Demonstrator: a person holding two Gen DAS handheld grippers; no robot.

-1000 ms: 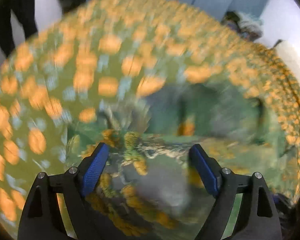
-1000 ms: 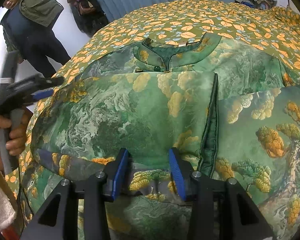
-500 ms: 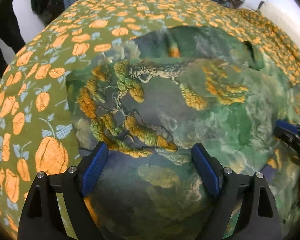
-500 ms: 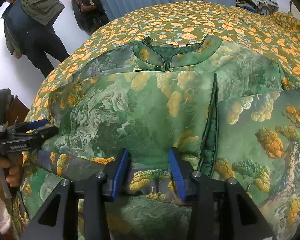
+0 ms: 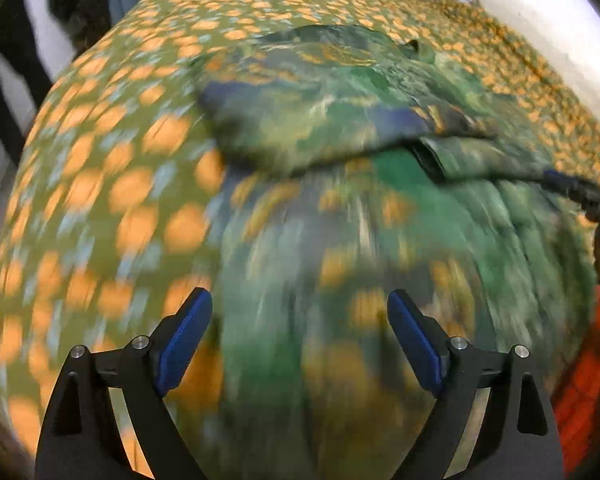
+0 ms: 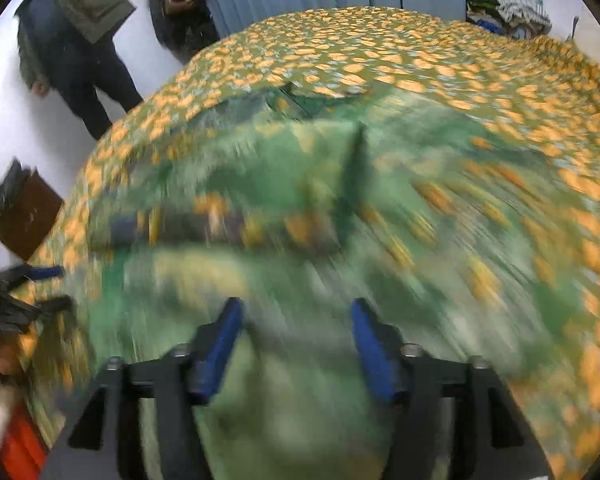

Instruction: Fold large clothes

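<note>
**Now released: both grippers off the green printed robe**

Clearly a change on the right: right gripper (image 6: 296, 344) spread wide with nothing between its blue pads (image 6: 370, 350), where half a second ago a folded hem sat pinched there. Left gripper (image 5: 298, 344) likewise spread and empty, as before. Heavy motion blur in both views, so probably pulling back toward the near edge.

Green printed robe (image 5: 340, 120) ahead of and beneath both sets of fingers, spread on the orange-leaf bedspread (image 5: 112, 168). Folded flap with a dark blue edge (image 6: 220, 224) lying flat beyond the right fingertips, collar (image 6: 296, 100) further off still. Judged as one fold just laid down; next grab not yet begun.

Compared with the earlier frames: left view lower and nearer the body, showing the right gripper's tip far right. Bystander in a dark jacket (image 6: 76, 28) at far left.
</note>
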